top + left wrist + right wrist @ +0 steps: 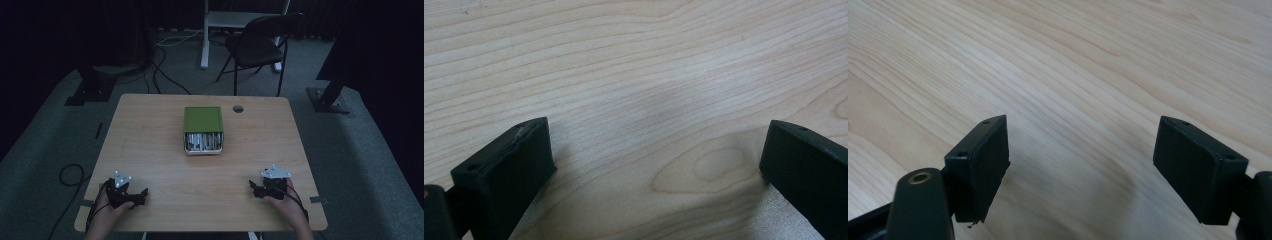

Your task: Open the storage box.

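A: What stage of the work is pictured?

B: The outset, by my reading. The left gripper (131, 196) and the right gripper (260, 188) both rest at the near edge of the table (150, 145), each held in a hand, and well apart from the box (203, 129). Nothing has been picked up yet.

A: Where does the box sit?

B: In the middle of the table, toward the far side. A small round hole (238, 108) in the tabletop lies just beyond its far right corner. The far part of the box is covered by a green lid; the near part stands uncovered and shows silvery things packed inside, too small to tell apart.

A: How do the tongs stand?

B: In the left gripper view the left gripper (656, 150) has its jaws spread wide over bare wood, with nothing between them. In the right gripper view the right gripper (1083, 150) is likewise spread and holds nothing.

A: What does the next move call for?

B: Probably a reach forward from the near edge to the box, with the jaws kept apart until they stand at its side or lid. One gripper may need to steady the box while the other works at the lid or the contents; which does which cannot be told from here.
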Available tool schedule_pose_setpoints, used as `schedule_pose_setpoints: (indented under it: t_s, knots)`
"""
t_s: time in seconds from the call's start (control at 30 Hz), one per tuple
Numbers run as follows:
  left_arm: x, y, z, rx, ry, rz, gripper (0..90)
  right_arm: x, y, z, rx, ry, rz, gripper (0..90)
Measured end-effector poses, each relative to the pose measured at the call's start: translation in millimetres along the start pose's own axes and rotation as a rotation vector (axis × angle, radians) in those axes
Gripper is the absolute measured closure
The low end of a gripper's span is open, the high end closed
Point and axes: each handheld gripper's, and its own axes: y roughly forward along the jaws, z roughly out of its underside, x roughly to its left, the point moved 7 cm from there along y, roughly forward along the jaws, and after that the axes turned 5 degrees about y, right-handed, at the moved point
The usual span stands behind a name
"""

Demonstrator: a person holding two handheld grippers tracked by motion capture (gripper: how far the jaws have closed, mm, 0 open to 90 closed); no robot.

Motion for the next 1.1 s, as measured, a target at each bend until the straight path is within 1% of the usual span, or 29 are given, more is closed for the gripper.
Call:
schedule_pose_setpoints:
  t_s: [0.1,0.17,0.2,0.23,0.33,0.37,0.47,0.6,0.67,0.8,0.9,0.97,1.0,1.07,1.1]
  knots:
    - [0.0,0.0,0.0,0.000,0.000,0.000,1.2,9.7,5.9,-5.2,0.005,-0.024,-0.011,21.2]
    - [0.0,0.0,0.0,0.000,0.000,0.000,1.2,15.1,10.8,-8.0,0.014,-0.061,-0.001,21.4]
    - [0.0,0.0,0.0,0.000,0.000,0.000,1.2,17.5,12.7,-9.2,0.017,-0.071,0.001,22.5]
    - [0.0,0.0,0.0,0.000,0.000,0.000,1.2,20.1,14.6,-10.4,0.019,-0.076,-0.005,22.5]
    - [0.0,0.0,0.0,0.000,0.000,0.000,1.3,23.1,17.6,-12.7,0.019,-0.091,0.001,23.5]
    - [0.0,0.0,0.0,0.000,0.000,0.000,1.2,27.3,21.1,-15.8,0.014,-0.100,0.004,23.6]
    - [0.0,0.0,0.0,0.000,0.000,0.000,1.3,33.4,24.6,-20.1,0.008,-0.115,0.001,24.2]
    - [0.0,0.0,0.0,0.000,0.000,0.000,1.2,41.1,28.9,-25.3,0.014,-0.138,0.002,25.1]
    - [0.0,0.0,0.0,0.000,0.000,0.000,1.2,44.2,30.9,-28.9,0.008,-0.155,0.007,25.2]
    - [0.0,0.0,0.0,0.000,0.000,0.000,1.2,50.0,34.5,-36.0,-0.008,-0.170,0.005,25.3]
    - [0.0,0.0,0.0,0.000,0.000,0.000,1.3,52.9,37.3,-40.9,-0.016,-0.189,0.022,25.6]
    - [0.0,0.0,0.0,0.000,0.000,0.000,1.3,55.3,39.2,-44.3,-0.017,-0.218,0.037,25.8]
    - [0.0,0.0,0.0,-0.001,-0.001,0.000,1.3,56.7,40.3,-45.6,-0.011,-0.225,0.041,26.2]
    - [0.0,0.0,0.0,-0.001,-0.001,0.000,1.3,57.5,43.1,-48.2,-0.001,-0.253,0.071,26.3]
    - [0.0,0.0,0.0,0.000,-0.001,0.000,1.2,59.1,44.3,-49.6,0.001,-0.257,0.072,26.5]
